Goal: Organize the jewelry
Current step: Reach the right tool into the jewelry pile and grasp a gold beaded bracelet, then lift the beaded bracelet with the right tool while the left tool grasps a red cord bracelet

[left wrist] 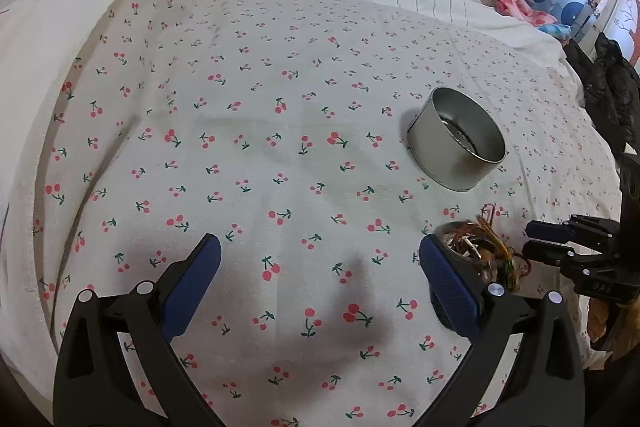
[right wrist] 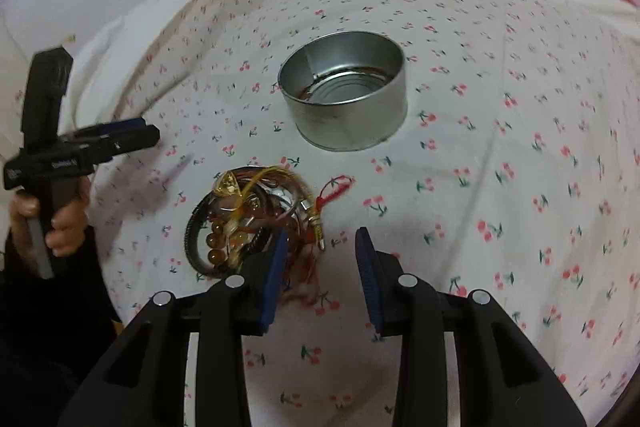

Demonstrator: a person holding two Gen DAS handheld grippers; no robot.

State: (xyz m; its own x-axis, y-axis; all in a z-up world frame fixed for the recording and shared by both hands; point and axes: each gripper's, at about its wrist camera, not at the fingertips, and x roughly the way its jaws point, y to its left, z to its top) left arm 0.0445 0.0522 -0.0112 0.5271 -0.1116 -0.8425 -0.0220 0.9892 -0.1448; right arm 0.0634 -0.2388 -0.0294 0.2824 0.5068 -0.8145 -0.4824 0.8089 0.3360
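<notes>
So going left to right in the right wrist view: the left claw is hanging out at about 9 o'clock, and it's kind of blurry there, but its own camera is showing its blue pads spread wide apart with nothing between them, just cherry-print bedsheet. Next over, the jewelry pile is sitting on the bed at around 7 o'clock from the tin, a tangle of amber beads, a dark coiled bracelet, gold threads and a red cord, all knotted together from what I can tell. The right claw is hovering right at the pile's 5 o'clock edge, jaws parted and not gripping anything, with its left pad overlapping the fringe of the tangle. Then the round metal tin is standing upright just past the pile, toward 12 o'clock from the right claw, close but not touching the jewelry. Something dark is lining the inner edge of its bottom, but I'm not able to say whether that's a piece already dropped in or just a reflection. So progress-wise I'm guessing this is barely underway: basically the whole heap is still sitting outside the tin, and what's left is picking pieces out and getting them in there.
</notes>
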